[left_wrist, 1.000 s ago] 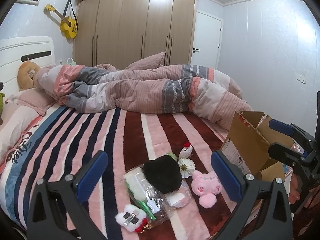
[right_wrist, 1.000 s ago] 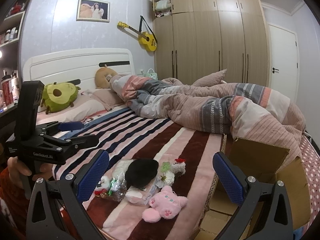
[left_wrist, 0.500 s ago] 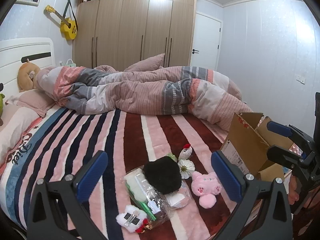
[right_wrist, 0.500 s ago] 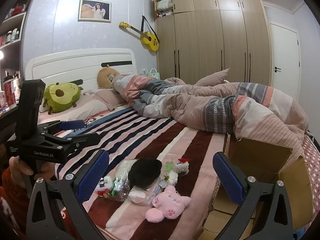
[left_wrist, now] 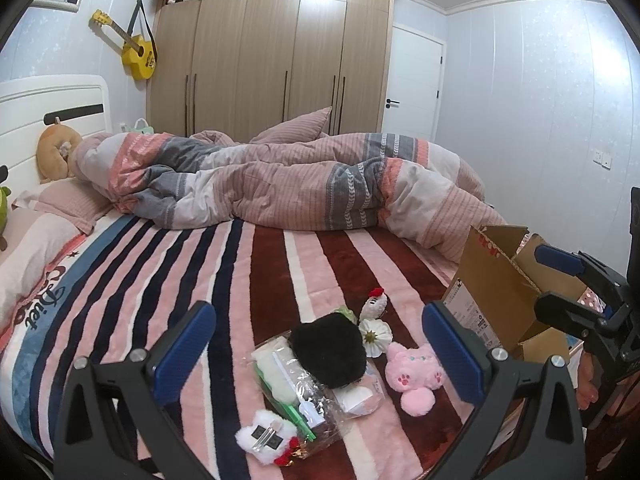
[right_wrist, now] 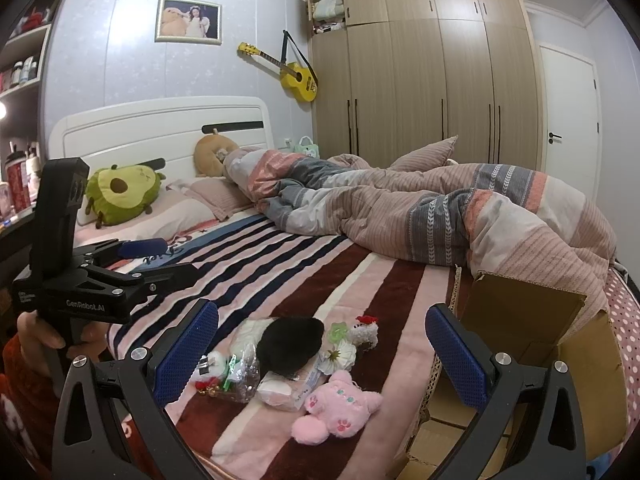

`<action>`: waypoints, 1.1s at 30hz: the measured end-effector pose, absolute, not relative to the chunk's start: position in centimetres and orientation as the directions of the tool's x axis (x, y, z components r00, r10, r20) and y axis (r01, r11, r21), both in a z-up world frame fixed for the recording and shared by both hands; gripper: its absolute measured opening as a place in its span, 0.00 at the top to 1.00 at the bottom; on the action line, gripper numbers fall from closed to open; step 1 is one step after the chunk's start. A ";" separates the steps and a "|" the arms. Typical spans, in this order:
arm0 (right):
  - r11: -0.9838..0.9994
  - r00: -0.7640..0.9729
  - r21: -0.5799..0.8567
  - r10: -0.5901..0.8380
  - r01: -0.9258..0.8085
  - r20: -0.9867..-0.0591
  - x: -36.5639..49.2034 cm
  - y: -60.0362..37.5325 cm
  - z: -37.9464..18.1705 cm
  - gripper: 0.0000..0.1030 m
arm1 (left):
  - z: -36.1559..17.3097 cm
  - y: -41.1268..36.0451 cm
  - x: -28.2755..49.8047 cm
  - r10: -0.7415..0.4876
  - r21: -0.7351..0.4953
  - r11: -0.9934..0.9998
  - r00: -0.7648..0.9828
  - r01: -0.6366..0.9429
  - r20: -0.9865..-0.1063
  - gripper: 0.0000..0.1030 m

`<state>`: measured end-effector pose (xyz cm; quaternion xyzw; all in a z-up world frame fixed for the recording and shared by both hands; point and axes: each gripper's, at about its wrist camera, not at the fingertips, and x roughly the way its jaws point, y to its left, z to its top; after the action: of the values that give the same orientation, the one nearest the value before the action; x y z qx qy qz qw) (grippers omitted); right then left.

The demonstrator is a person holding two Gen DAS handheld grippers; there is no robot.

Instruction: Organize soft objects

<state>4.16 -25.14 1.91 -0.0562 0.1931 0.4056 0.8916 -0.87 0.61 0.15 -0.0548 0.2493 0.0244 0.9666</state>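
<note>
A small heap of soft things lies on the striped blanket near the bed's front edge: a pink plush pig [left_wrist: 416,376] [right_wrist: 336,408], a black fluffy ball [left_wrist: 328,350] [right_wrist: 290,344], a white flower [left_wrist: 375,333], a little white chicken [left_wrist: 374,304] [right_wrist: 363,332], a white plush [left_wrist: 266,438] and clear bags [left_wrist: 304,396]. My left gripper [left_wrist: 320,356] is open above the heap, empty. My right gripper [right_wrist: 322,356] is open and empty, hovering over the same heap. An open cardboard box [left_wrist: 496,288] [right_wrist: 520,360] stands to the right.
A rumpled striped duvet [left_wrist: 304,184] fills the far half of the bed. An avocado cushion [right_wrist: 120,194] and pillows lie by the headboard. A wardrobe [left_wrist: 272,60], a yellow guitar [left_wrist: 136,52] and a door [left_wrist: 412,84] are behind.
Both grippers have shifted only slightly, and the heap sits a little higher in both views. Nothing has been picked up or moved.
</note>
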 end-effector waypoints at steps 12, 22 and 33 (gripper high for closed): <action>0.684 0.635 -0.034 0.656 -0.729 -0.409 2.7 -23.5 2.2 0.00 | 0.1 1.5 -1.2 0.018 -0.106 0.991 0.873 -0.080 -0.487 0.00; 0.598 0.534 -0.065 0.655 -0.799 -0.534 2.3 -14.9 -0.3 0.05 | -1.4 6.1 -1.3 0.023 -0.111 0.990 0.862 -0.092 -0.507 0.01; 0.670 0.451 0.020 0.521 -0.742 -0.724 9.1 -9.0 -9.6 0.29 | -7.2 12.3 0.8 0.046 -0.091 0.988 0.792 -0.127 -0.609 0.01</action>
<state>9.07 -8.97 -9.63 -0.1517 0.3639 0.3769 0.8382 0.82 12.29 -7.20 -0.0636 0.3196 0.0459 0.9443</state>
